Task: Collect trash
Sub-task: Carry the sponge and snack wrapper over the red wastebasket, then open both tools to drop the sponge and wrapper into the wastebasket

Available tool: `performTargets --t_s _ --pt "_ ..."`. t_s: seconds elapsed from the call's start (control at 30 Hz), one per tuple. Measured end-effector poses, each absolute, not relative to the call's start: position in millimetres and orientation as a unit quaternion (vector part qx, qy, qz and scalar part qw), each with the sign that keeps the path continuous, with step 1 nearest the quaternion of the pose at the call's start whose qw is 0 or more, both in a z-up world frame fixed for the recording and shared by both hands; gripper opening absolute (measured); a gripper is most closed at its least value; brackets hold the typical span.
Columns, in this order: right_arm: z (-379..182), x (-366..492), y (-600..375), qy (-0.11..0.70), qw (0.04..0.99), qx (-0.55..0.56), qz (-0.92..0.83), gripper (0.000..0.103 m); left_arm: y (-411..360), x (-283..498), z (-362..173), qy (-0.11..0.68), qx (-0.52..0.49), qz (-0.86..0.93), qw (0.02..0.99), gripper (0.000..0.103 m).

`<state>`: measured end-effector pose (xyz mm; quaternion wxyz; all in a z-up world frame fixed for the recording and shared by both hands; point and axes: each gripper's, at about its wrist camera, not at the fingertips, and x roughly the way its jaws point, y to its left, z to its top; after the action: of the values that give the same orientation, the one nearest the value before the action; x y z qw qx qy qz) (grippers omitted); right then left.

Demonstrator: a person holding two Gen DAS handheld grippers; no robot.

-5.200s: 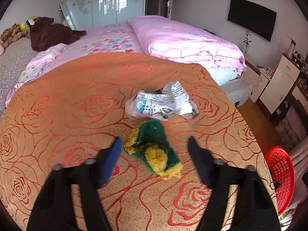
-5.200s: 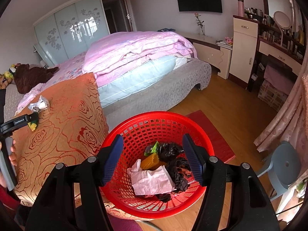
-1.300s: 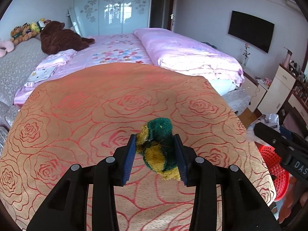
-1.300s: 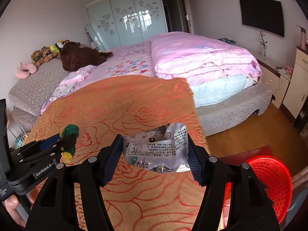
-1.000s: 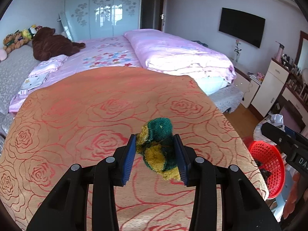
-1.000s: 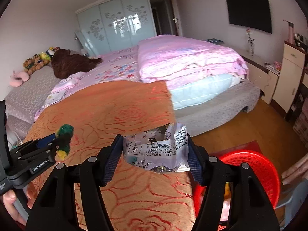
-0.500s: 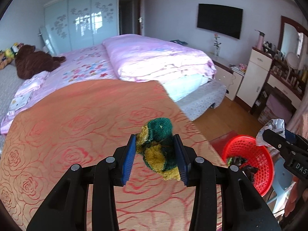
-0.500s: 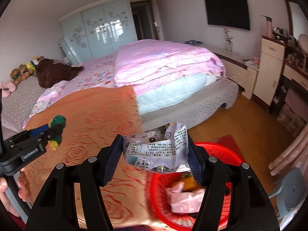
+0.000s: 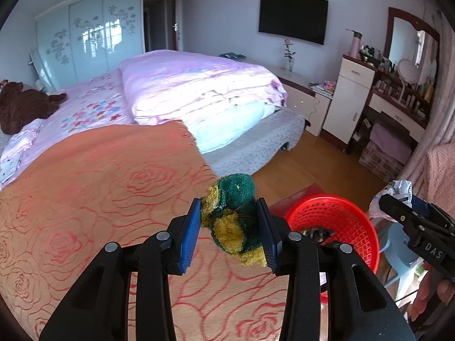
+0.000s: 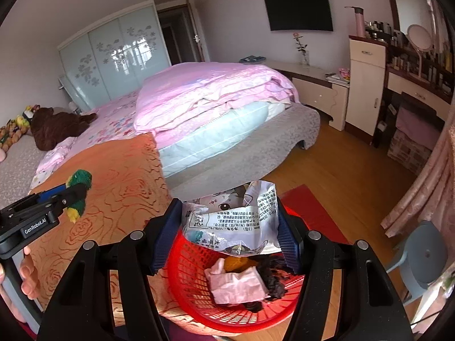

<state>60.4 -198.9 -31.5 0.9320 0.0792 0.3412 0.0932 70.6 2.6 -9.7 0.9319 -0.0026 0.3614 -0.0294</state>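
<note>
Green-yellow sponge [image 9: 233,218] clamped, left gripper [image 9: 230,233] | wrapper [image 10: 231,220] clamped, right gripper [image 10: 229,234]

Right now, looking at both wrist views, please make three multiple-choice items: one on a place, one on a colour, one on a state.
1. Where is the wrapper held by the right tool?
A. above the basket
B. on the bed
C. on the floor

2. What colour is the basket?
A. blue
B. red
C. white

3. What is the state of the left tool?
A. open and empty
B. shut on the sponge
C. lying on the blanket

Answers: 1 A, the right wrist view shows the basket's trash directly beneath the wrapper. 2 B, its mesh wall is red. 3 B, both pads press the green and yellow sponge.
</note>
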Motion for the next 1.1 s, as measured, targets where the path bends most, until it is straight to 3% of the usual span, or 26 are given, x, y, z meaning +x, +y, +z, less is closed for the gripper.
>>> performTargets --t_s 1.1 --pt "-79 81 -246 0.388 0.912 0.112 0.069 0.063 -91 102 -77 0.428 0.029 -0.128 0.894 0.04"
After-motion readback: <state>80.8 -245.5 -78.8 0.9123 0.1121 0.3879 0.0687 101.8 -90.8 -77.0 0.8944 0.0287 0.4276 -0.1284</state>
